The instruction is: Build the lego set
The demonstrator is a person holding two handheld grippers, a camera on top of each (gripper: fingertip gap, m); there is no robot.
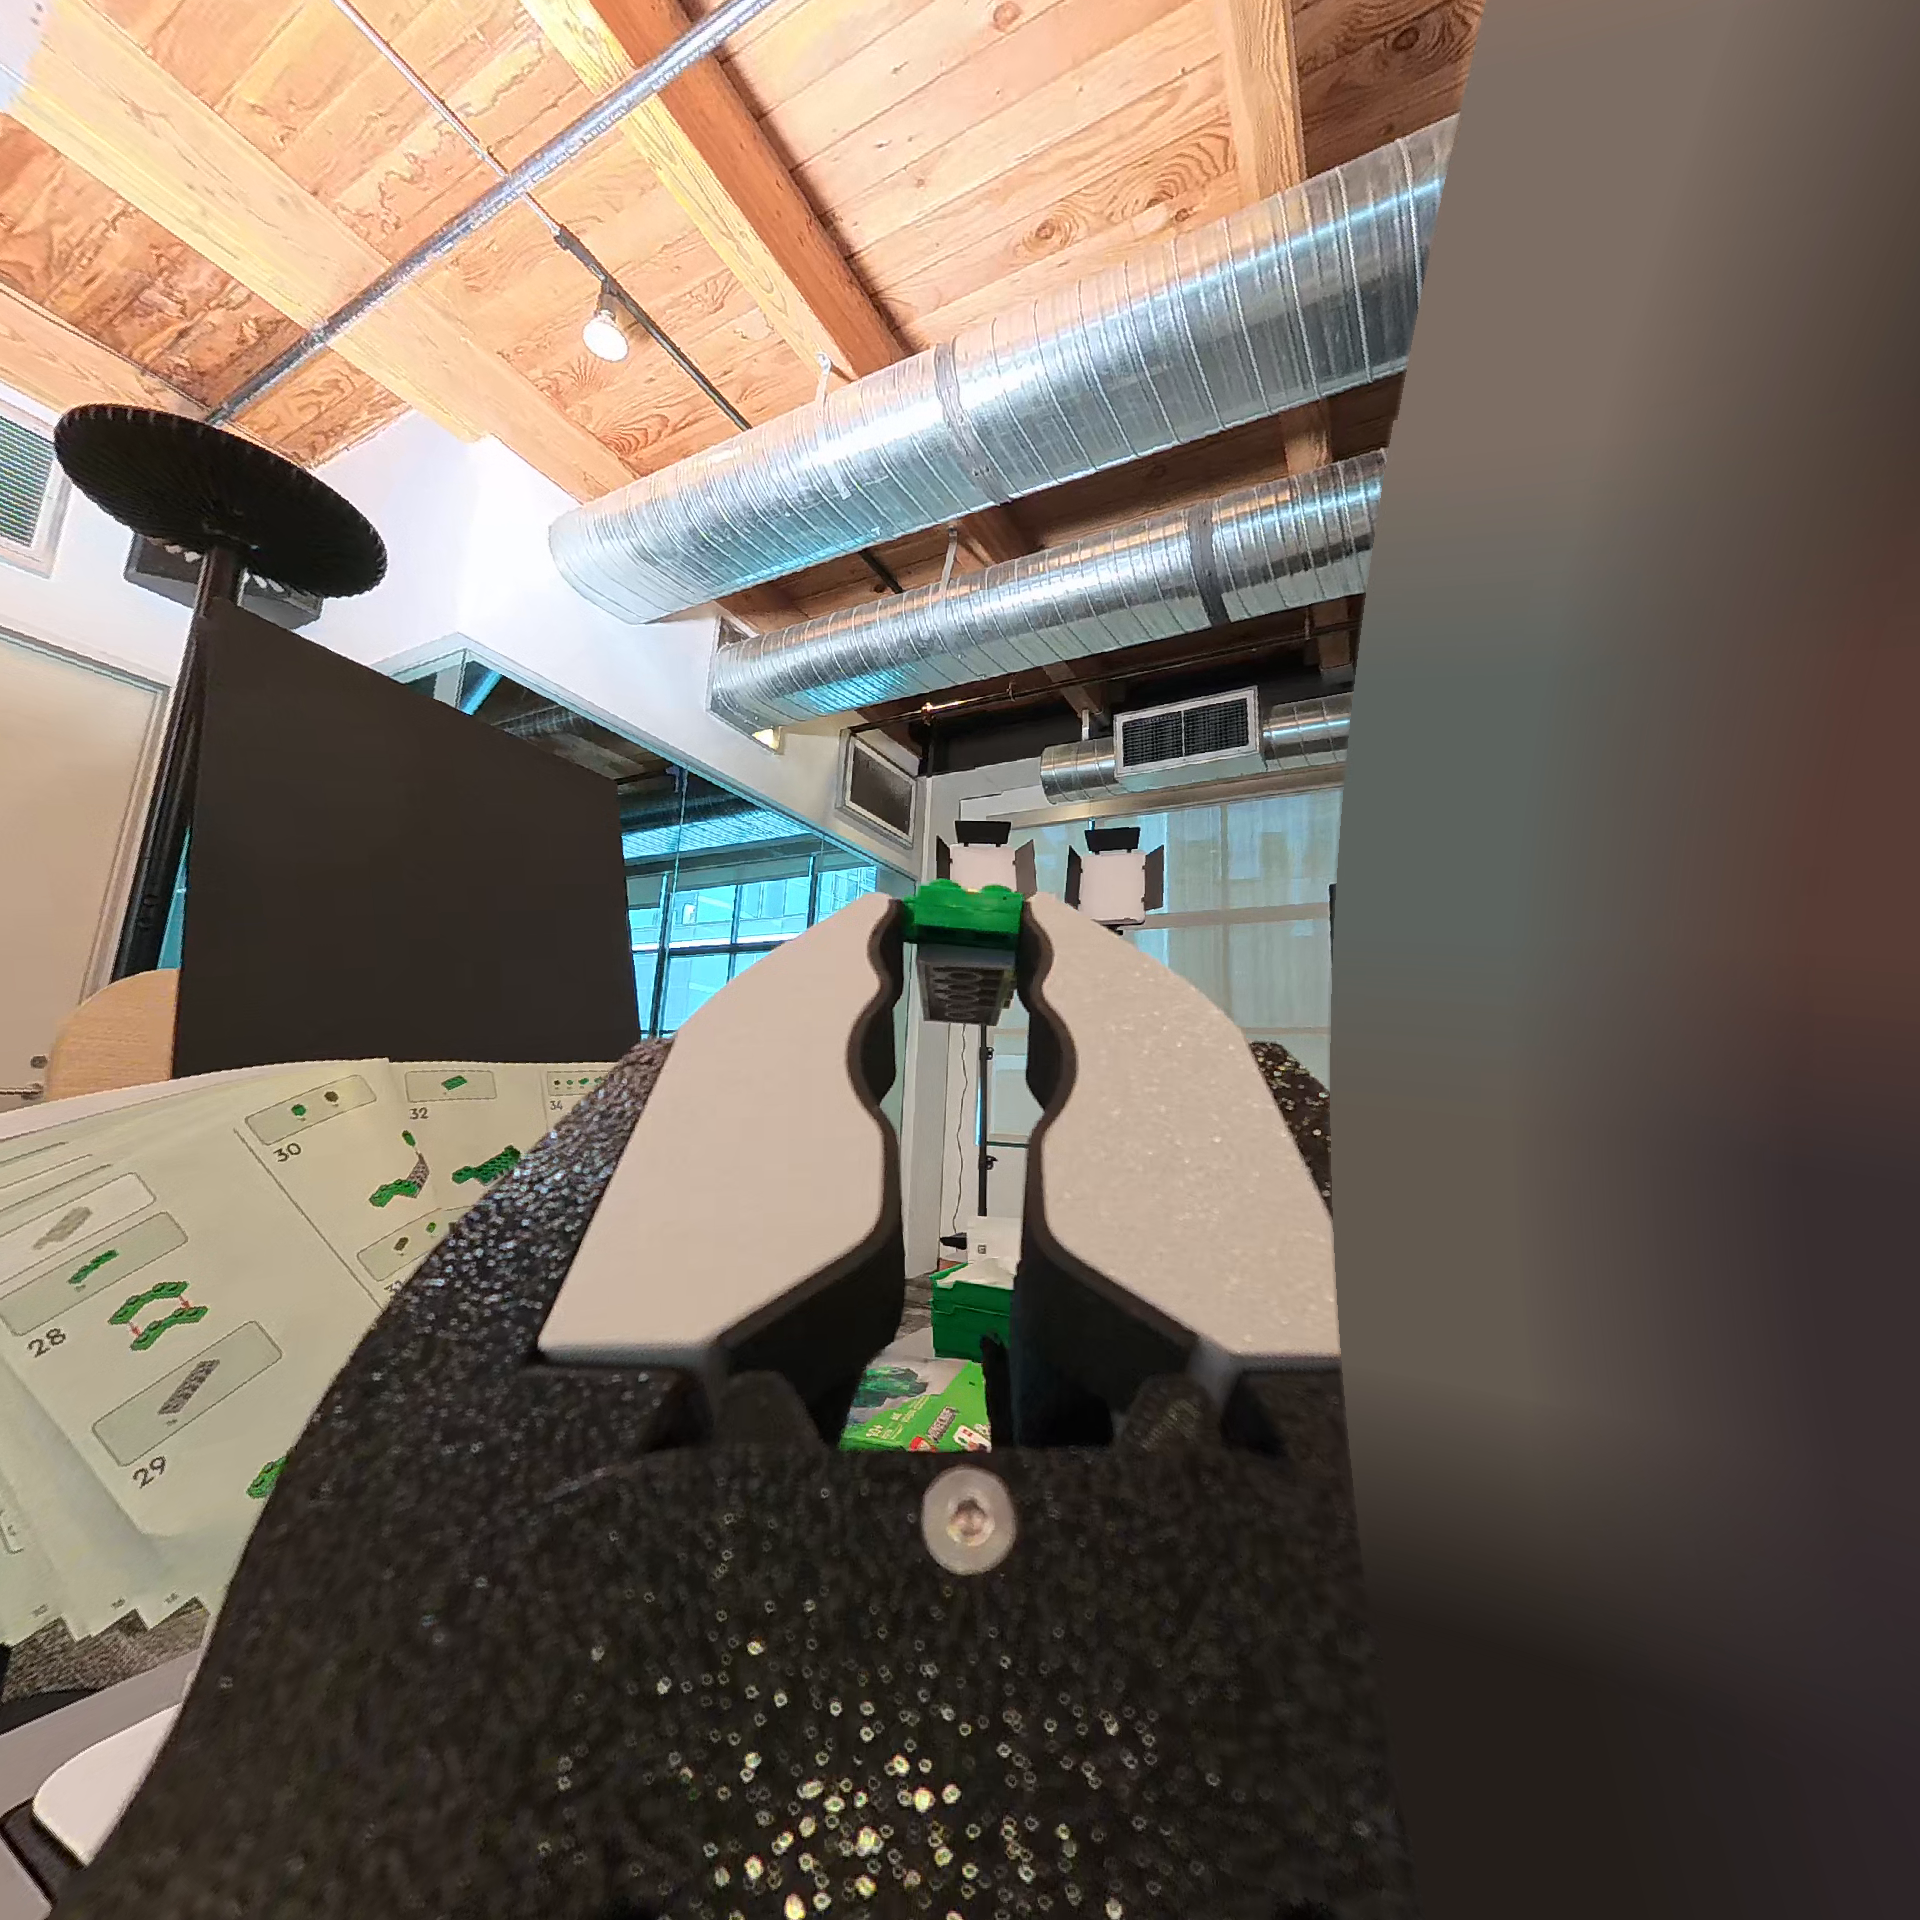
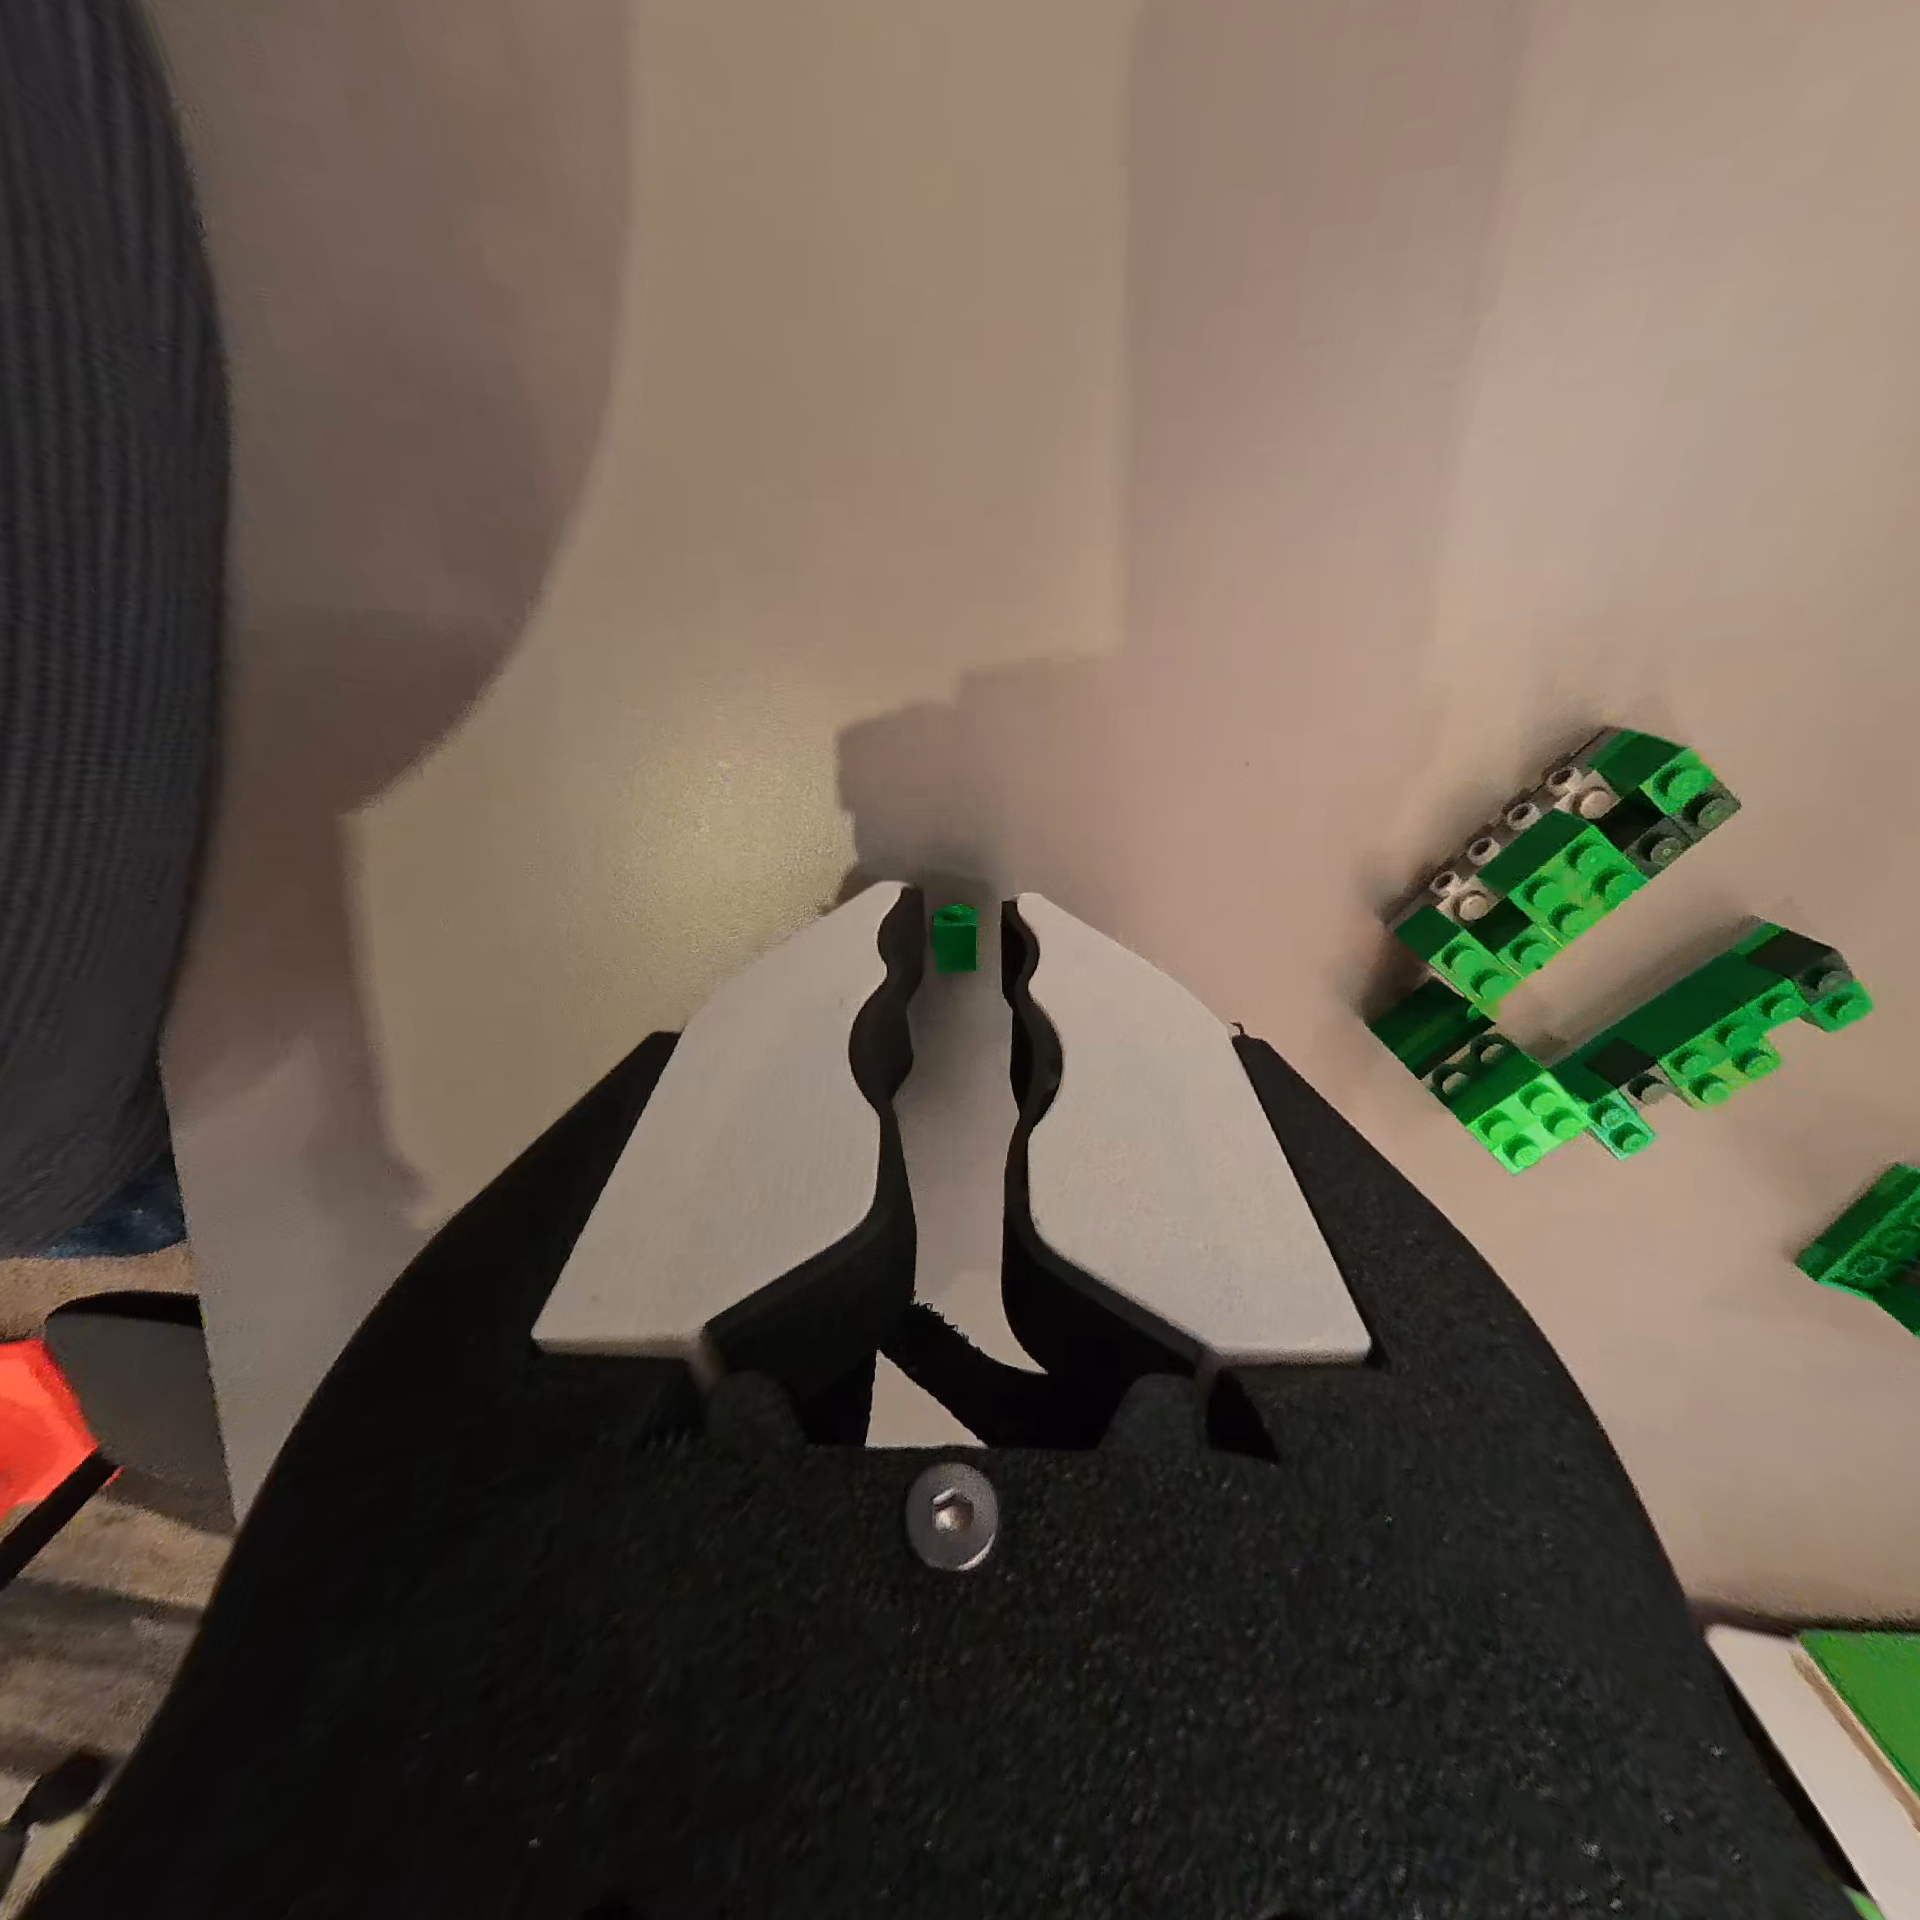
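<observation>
Straddling a small green brick [image 2: 954, 937] on the worktop [image 2: 1195, 468], the right hand-held gripper [image 2: 961, 914] stands released, fingers either side without touching; the brick lies dead ahead at the tips. The left hand-held gripper [image 1: 961, 920], raised well above, grasps a green-and-grey piece [image 1: 961, 935].

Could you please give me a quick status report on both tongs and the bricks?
Left tongs shut on green-and-grey brick piece, raised. Right tongs open around small green brick on table. Built green sections off to the side, nothing blocking.
</observation>
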